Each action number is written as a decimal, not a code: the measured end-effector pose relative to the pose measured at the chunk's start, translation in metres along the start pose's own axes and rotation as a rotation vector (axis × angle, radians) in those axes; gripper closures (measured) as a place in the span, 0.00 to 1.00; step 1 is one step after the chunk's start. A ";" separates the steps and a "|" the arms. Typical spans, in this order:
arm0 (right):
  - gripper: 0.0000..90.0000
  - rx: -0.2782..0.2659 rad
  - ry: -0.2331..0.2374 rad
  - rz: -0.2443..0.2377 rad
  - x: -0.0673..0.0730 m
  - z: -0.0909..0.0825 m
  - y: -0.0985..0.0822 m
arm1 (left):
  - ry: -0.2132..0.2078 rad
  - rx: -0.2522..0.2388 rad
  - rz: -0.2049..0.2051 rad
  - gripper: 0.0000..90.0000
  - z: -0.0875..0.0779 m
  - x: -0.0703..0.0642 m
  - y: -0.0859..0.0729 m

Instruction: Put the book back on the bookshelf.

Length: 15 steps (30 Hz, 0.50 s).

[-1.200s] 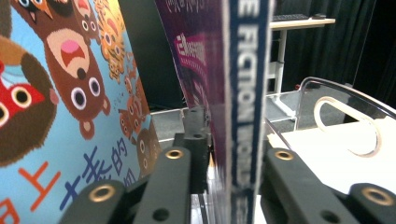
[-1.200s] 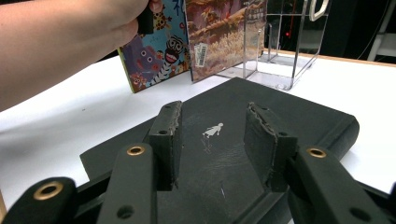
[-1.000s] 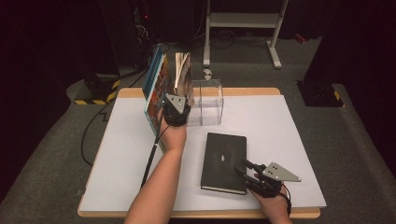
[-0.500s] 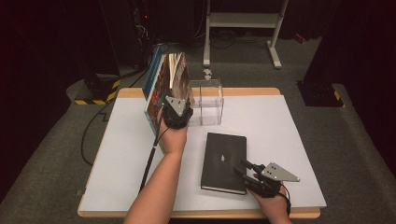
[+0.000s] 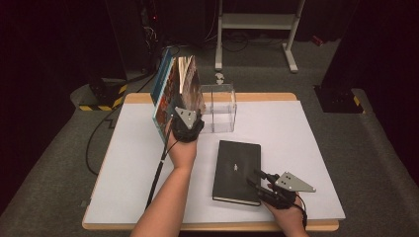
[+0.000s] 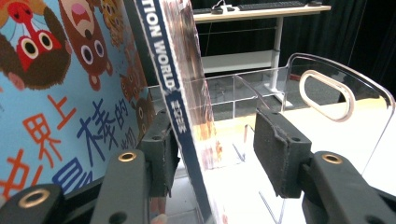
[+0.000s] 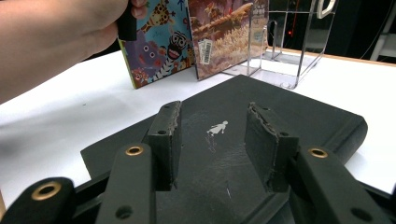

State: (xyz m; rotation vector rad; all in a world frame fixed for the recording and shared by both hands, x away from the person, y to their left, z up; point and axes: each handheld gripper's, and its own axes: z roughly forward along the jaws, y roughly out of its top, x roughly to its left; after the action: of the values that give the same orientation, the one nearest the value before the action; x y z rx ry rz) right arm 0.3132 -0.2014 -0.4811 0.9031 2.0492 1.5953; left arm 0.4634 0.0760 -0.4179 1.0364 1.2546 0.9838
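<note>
Two picture books stand leaning left at the back of the table: a blue one with cartoon animals [image 5: 160, 94] [image 6: 56, 93] and one with a blue spine [image 5: 185, 84] [image 6: 180, 93]. My left gripper [image 5: 185, 111] [image 6: 219, 135] has its jaws either side of that spine; they have just been opening, and the right pad [image 6: 280, 158] stands well off the book. A black notebook [image 5: 237, 163] [image 7: 280, 102] lies flat in front. My right gripper [image 5: 254, 177] [image 7: 215, 126] hovers open over the notebook's near right corner, with only the cover showing between its pads.
A clear acrylic book holder [image 5: 220, 106] [image 6: 327, 93] [image 7: 289, 42] stands right of the books. The white table [image 5: 316, 148] has a wooden edge. A black cable [image 5: 158, 173] trails from the left gripper. Behind the table stands a white desk frame [image 5: 257, 22].
The left gripper's jaws have spread apart around the book's spine, and the blue-spined book has leaned closer against the blue one. The right hand and the notebook have stayed put.
</note>
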 end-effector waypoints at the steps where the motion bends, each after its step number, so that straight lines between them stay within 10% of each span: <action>1: 0.62 0.001 0.001 -0.001 0.000 0.000 0.000 | 0.000 0.003 0.005 0.56 -0.001 0.000 0.000; 15: 0.62 0.005 0.003 -0.004 0.001 0.002 0.000 | -0.019 0.021 0.003 0.56 -0.014 0.003 -0.003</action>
State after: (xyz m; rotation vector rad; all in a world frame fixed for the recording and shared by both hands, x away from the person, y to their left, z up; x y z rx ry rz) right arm 0.3138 -0.1996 -0.4819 0.8976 2.0568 1.5913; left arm 0.4501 0.0793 -0.4216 1.0615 1.2507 0.9631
